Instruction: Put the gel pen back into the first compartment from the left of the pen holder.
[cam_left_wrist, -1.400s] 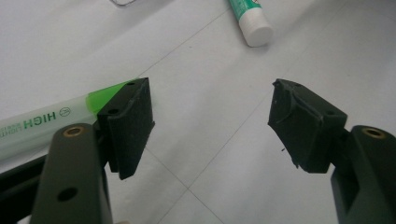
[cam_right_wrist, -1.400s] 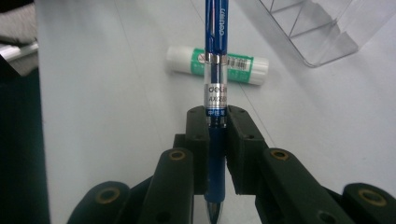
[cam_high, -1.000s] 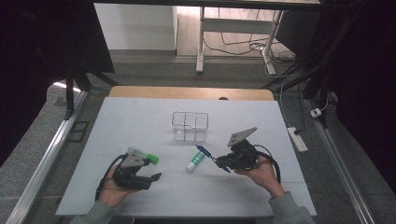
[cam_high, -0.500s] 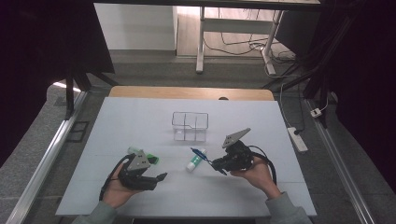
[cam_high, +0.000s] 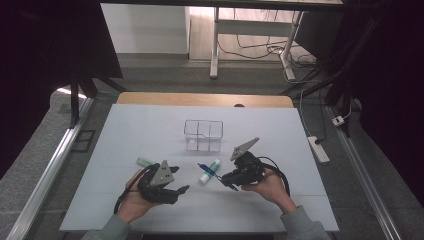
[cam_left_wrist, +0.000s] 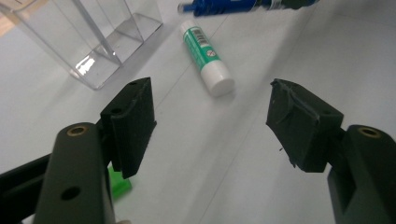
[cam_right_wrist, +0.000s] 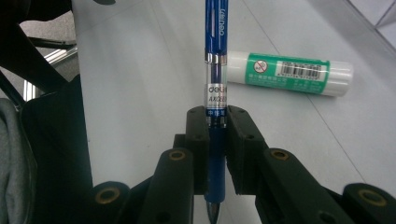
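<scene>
Presently a blue pen (cam_right_wrist: 215, 70) is clamped between the pads of the right tongs (cam_right_wrist: 215, 122), its length running straight out past them above the bench (cam_high: 150, 130). Just beyond the pen, a white glue stick with a green label (cam_right_wrist: 289, 72) is seen lying flat on the bench. The left tongs (cam_left_wrist: 210, 121) are held released, jaws wide apart with nothing between them, and are aimed toward the glue stick. A green object (cam_left_wrist: 119, 184) is partly hidden behind the left jaw. A clear divided box (cam_high: 203, 135) is set farther back on the bench, apart from both tongs.
</scene>
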